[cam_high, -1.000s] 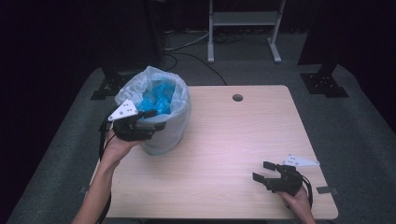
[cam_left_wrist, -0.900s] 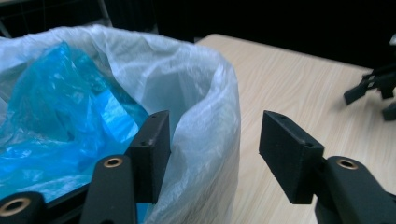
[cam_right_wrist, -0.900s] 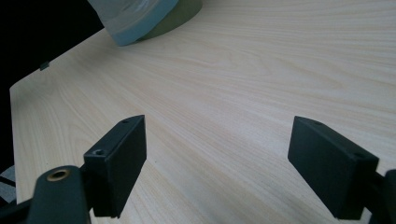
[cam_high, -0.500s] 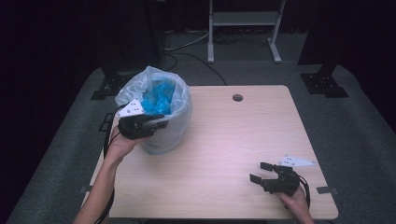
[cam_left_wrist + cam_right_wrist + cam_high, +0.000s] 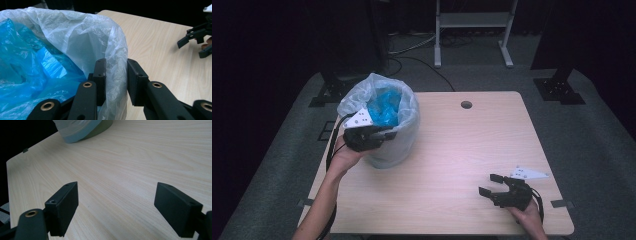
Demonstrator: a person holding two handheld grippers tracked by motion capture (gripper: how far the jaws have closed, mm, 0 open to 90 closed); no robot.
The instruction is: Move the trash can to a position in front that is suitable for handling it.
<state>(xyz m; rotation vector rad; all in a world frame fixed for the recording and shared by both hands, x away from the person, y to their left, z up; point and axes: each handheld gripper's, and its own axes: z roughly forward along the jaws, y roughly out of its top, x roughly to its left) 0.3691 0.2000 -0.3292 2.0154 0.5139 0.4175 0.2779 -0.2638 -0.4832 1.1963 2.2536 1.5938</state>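
A round bin (image 5: pixel 392 150) stands at the table's left, lined with a white see-through bag (image 5: pixel 409 107) (image 5: pixel 82 37). A crumpled blue bag (image 5: pixel 384 107) (image 5: pixel 30 57) lies inside it. My left gripper (image 5: pixel 387 134) (image 5: pixel 116 62) is at the bin's near rim, one jaw inside and one outside. Its jaws have just been closing, and the bunched white film fills the gap and touches both pads. My right gripper (image 5: pixel 489 183) (image 5: pixel 116 195) rests low over the table's front right corner. It is open, with bare wood between its jaws, and points towards the bin (image 5: pixel 80 130).
The light wooden table (image 5: pixel 462 150) has a round cable hole (image 5: pixel 466 105) near its far edge. A metal stand (image 5: pixel 472 20) and cables lie on the dark floor behind. From the left gripper view the right gripper (image 5: pixel 192 41) shows across the tabletop.
My left gripper's jaws have drawn together on the white bag's rim, and the hand has shifted slightly towards the bin. The right hand has stayed put.
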